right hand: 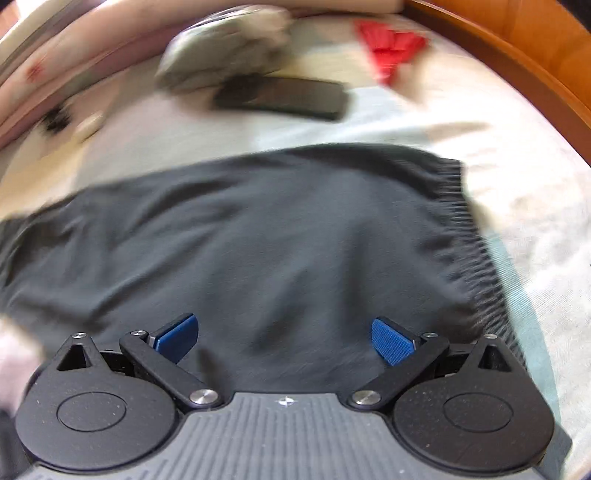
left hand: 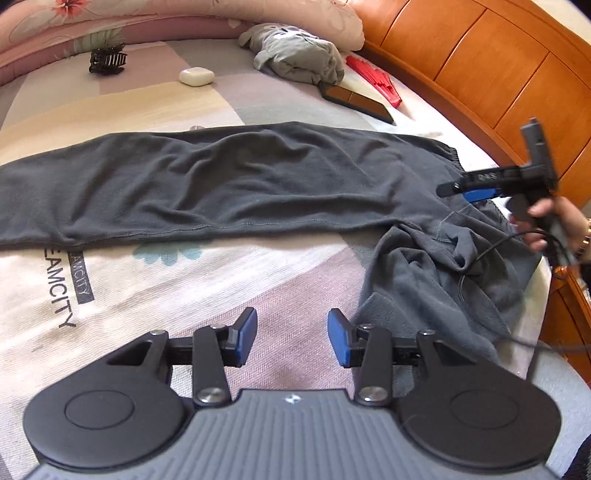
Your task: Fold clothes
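Left wrist view: both tools released over grey trousers on patterned bedspread.

Black plastic hair claw clip near floral pink quilt. White oval earbud case beside it. Crumpled grey-green garment near glossy orange wooden headboard; dark flat phone and red folding fan just beside. Pastel patchwork bedsheet underneath all.

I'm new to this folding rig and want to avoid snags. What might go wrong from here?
The right gripper's cable trails across the bunched part of the dark grey trousers; lifting fabric there may catch it. The phone lies just beyond the trousers, so a fold swept that way might knock it. The right wrist view is motion-blurred, so aiming at the waistband may miss.
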